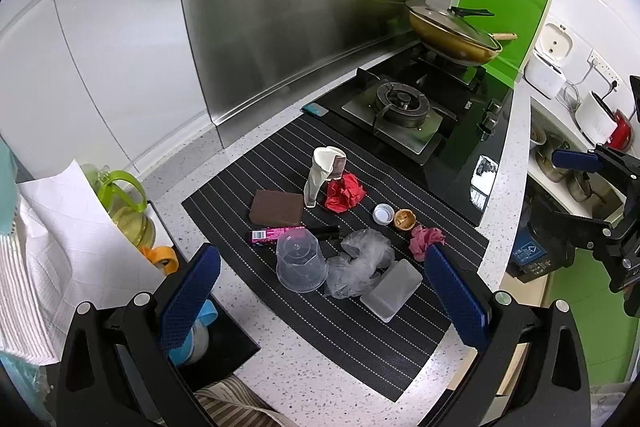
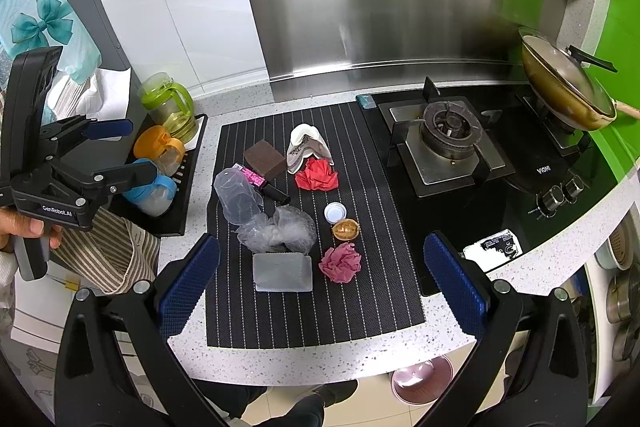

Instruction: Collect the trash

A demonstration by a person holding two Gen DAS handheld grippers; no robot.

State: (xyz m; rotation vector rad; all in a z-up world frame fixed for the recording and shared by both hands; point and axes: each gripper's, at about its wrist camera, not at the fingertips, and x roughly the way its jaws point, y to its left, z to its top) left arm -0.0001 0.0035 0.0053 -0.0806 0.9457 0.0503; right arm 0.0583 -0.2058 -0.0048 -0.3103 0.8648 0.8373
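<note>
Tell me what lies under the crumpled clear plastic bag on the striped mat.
The clear plastic bag overlaps the far edge of the flat translucent lid and rests on the striped mat. Whatever else sits beneath its folds is hidden.

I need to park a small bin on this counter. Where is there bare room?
The near strip of the black striped mat, in front of the frosted plastic lid and pink crumpled paper, is bare. So is the speckled counter edge beyond it. The mat's middle, around the crumpled clear plastic bag, is crowded.
</note>
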